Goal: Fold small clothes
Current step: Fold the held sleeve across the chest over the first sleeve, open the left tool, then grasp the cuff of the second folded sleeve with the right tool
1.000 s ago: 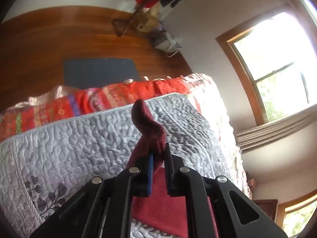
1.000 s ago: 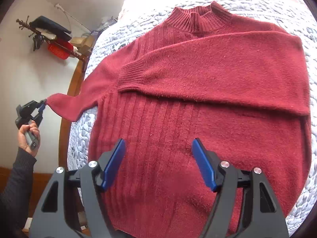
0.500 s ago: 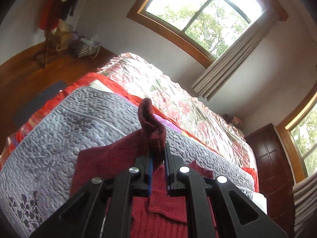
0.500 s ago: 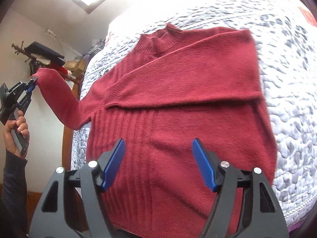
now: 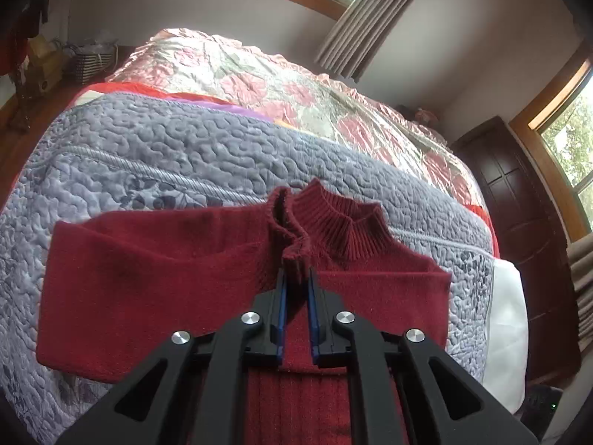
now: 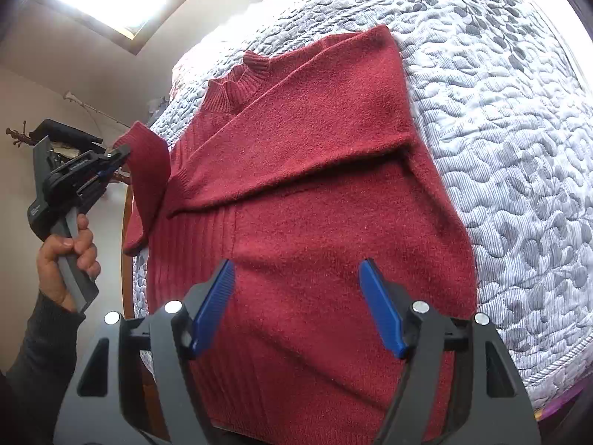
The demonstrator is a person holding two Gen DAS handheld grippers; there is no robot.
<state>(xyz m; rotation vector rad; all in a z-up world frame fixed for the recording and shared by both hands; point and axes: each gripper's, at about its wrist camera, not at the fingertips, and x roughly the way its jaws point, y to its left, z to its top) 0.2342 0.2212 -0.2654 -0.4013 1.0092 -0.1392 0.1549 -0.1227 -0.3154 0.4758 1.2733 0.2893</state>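
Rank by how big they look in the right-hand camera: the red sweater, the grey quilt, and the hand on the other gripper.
1. grey quilt and red sweater: too close to call, since the sweater hides part of the quilt.
2. hand: clearly smallest.

Domestic bedroom. Bed covered with grey quilted bedspread (image 5: 207,155) over floral satin cover (image 5: 281,85); wood-framed window (image 5: 563,126) with pleated curtains (image 5: 367,18); dark wooden cabinet (image 5: 519,200); wooden floor (image 5: 11,137); laden coat rack (image 6: 63,137).

Black angular grippers (image 6: 296,306), blue ribbed pads (image 6: 213,307) inside the jaws, silver screws, dark grey knit sleeve (image 6: 40,352)
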